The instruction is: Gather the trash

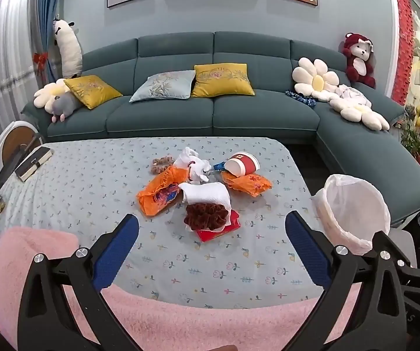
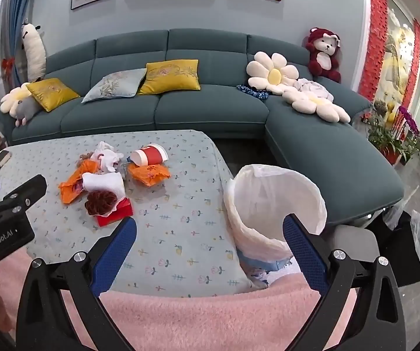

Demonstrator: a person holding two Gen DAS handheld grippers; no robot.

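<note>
Left gripper (image 1: 211,238): fingers spread wide, holding nothing, above the table's (image 1: 78,193) near edge.
Right gripper (image 2: 210,238): fingers wide too, empty.
Trash: orange wrappers (image 1: 158,191), tipped red cup (image 1: 243,163) and white tissue (image 1: 207,194) clustered mid-table.
Bin (image 2: 274,207): white-lined, at the table's right corner.
Left view only: book (image 1: 33,161) at far-left edge.
Right view only: left gripper's body, orchid (image 2: 410,122).

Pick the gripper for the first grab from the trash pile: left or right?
Left, probably. The open left gripper faces the paper towel and orange wrappers head-on. The open right gripper sits nearer the lined trash bin, with the pile off to its left.
</note>
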